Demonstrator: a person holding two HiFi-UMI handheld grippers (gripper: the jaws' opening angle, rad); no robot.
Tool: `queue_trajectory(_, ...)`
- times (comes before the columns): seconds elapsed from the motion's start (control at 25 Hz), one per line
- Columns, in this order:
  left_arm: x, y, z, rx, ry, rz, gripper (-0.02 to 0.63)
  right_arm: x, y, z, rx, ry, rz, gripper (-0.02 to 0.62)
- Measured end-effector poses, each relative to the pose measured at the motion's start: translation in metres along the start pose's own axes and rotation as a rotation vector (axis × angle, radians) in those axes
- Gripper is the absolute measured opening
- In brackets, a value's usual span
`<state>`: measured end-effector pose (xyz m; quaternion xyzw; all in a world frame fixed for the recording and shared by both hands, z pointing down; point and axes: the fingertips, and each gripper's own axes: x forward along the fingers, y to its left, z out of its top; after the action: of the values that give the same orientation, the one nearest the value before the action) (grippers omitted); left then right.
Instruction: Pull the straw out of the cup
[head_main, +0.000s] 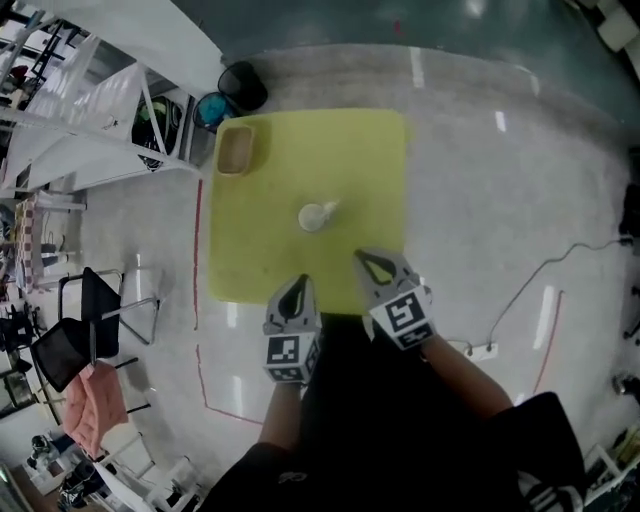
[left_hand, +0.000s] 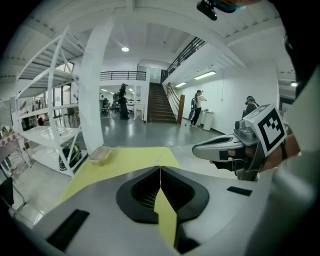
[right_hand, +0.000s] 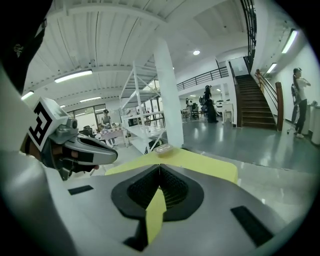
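Both forearms reach forward from the person's body, low at the near edge of the yellow counter (head_main: 300, 150). The left gripper (head_main: 297, 283) points straight ahead, its jaws pressed together with nothing between them. The right gripper (head_main: 362, 257) sits just beside it, angled slightly inward, its jaws also closed and empty. The cup (head_main: 313, 217) stands mid-counter, ahead of both, with the straw (head_main: 329, 208) tilting right from it. The cubes carry only square markers, with no readable text.

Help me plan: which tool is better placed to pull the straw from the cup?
Right, probably: the right tool reaches farther over the yellow table than the left tool, and the white straw leans from the round white cup toward it.
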<state>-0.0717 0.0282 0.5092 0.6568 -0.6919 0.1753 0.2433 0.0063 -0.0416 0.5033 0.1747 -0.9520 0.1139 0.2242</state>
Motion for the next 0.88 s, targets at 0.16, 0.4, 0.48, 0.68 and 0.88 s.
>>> queue_trajectory(0.16, 0.03, 0.015, 0.014, 0.017, 0.014, -0.067, 0.044, 0.019, -0.018, 0.004, 0.002, 0.036, -0.051, 0.017)
queue_trajectory(0.4, 0.055, 0.04, 0.021, 0.063, 0.053, -0.141, 0.044, 0.048, -0.024, 0.011, 0.004, 0.071, -0.101, 0.017)
queue_trajectory(0.48, 0.063, 0.049, 0.019, 0.062, 0.064, -0.156, 0.044, 0.058, -0.022, 0.007, 0.012, 0.088, -0.109, 0.017)
queue_trajectory(0.68, 0.076, 0.062, 0.014, 0.065, 0.087, -0.183, 0.044, 0.073, -0.02, -0.01, 0.067, 0.127, -0.124, 0.017)
queue_trajectory(0.88, 0.087, 0.065, 0.003, 0.059, 0.12, -0.21, 0.044, 0.083, -0.022, -0.028, 0.124, 0.151, -0.146, 0.017)
